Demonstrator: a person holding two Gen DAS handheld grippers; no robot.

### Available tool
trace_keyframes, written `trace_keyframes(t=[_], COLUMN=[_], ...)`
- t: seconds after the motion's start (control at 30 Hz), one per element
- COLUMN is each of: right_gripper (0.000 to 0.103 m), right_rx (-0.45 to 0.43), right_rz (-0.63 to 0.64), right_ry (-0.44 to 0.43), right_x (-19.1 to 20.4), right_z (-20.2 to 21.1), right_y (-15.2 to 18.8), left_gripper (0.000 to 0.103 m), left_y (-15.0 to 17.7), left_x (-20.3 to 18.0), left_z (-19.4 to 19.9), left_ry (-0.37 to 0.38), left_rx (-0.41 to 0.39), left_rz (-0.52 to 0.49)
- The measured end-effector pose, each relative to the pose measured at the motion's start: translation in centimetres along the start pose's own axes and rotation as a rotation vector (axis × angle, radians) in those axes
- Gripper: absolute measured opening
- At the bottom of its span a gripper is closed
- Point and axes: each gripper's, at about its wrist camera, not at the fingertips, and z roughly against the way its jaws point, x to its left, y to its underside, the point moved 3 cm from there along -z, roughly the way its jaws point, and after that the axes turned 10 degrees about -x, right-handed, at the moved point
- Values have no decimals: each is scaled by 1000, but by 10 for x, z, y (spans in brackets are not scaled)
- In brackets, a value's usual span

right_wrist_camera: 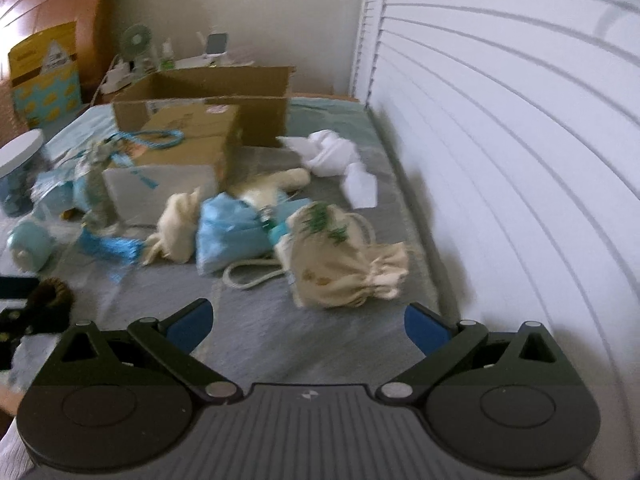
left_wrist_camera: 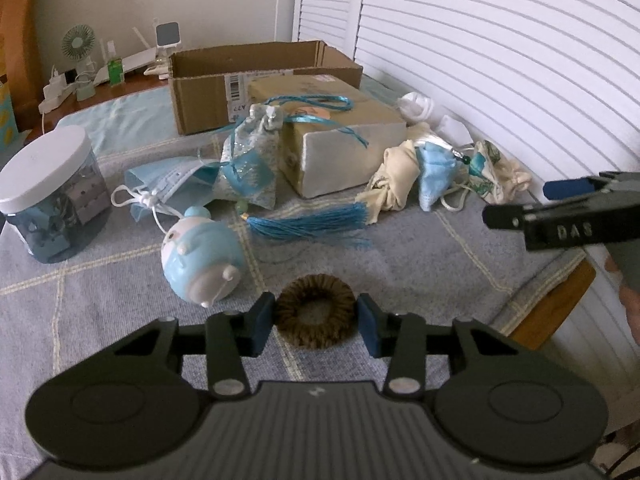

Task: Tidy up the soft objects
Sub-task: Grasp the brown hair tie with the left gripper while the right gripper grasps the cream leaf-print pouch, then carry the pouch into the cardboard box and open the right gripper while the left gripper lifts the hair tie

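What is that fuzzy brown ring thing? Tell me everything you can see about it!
The brown hair tie is a soft ring that looks wrapped in fuzzy yarn, with a hole in the middle showing the cloth beneath. It lies flat on the grey-blue checked cloth, close in front of the blue and white toy. The left gripper has it between its blue pads, which touch both sides. The right wrist view shows it only blurred at the left edge.

Brown scrunchie [left_wrist_camera: 315,312], blue tassel [left_wrist_camera: 308,222], grey checked cloth [left_wrist_camera: 420,264] (pale lines).
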Motion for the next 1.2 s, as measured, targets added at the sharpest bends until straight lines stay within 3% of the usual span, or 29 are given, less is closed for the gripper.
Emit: trace_keyframes(t=[0.37, 0.43, 0.57, 1.2], right_gripper=[103, 100, 84, 81], right_rx=[-30, -30, -25, -87], right_rz=[-61, -59, -62, -9], right_ry=[19, 22, 16, 36], right_x=[-19, -20, -20, -17], right_z=[-33, -35, -34, 26], right_y=[-12, -12, -12, -44], left_gripper=[43, 43, 43, 36], left_y=[-3, -3, -4, -21], left_x=[-1, -1, -2, -2], left_z=[-4, -5, -6, 15], left_ry=[3, 5, 8, 89], left_rx=[8, 11, 18, 48], left_rz=[-12, -15, -29, -142])
